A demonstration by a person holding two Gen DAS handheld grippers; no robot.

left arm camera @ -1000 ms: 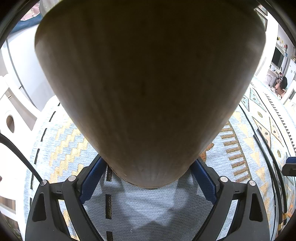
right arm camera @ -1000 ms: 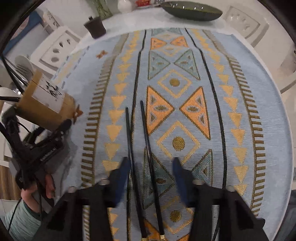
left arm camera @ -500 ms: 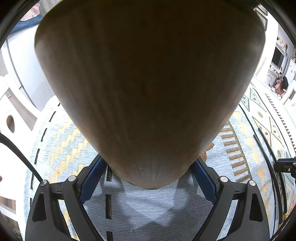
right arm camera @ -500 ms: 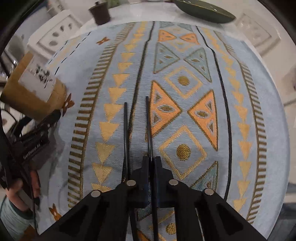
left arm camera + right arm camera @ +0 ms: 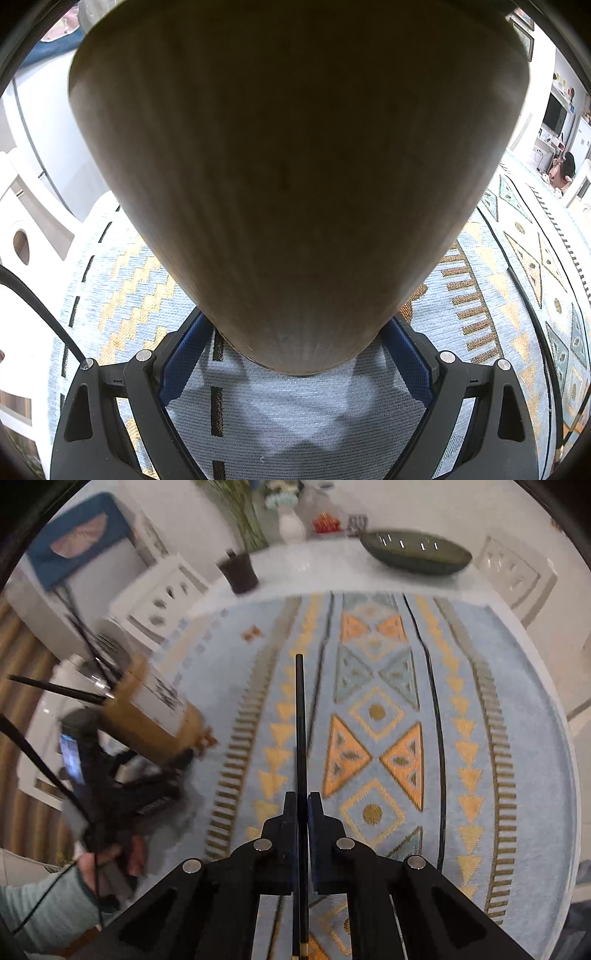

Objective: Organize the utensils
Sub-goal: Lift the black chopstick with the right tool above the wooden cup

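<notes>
My left gripper [image 5: 295, 354] is shut on a wooden utensil holder [image 5: 291, 166], whose base sits between the blue pads [image 5: 184, 350] and fills most of the left wrist view. The right wrist view shows that holder [image 5: 147, 716] at the left, tilted, with several black sticks poking from its mouth. The right gripper [image 5: 303, 801] is shut on one black chopstick [image 5: 300, 716]. The chopstick runs straight ahead between the jaws and hangs above the patterned blue cloth [image 5: 461, 775]. I cannot pick out a second chopstick on the cloth.
At the far end of the table stand a dark green oval dish [image 5: 413, 555], a dark cup [image 5: 238, 572] and a white vase [image 5: 291, 526]. White chairs [image 5: 159, 602] ring the table. A hand and sleeve [image 5: 107, 864] hold the left tool.
The right gripper's jaws closed on one of the two chopsticks that lay on the cloth and lifted it. The left gripper and its holder stayed put.
</notes>
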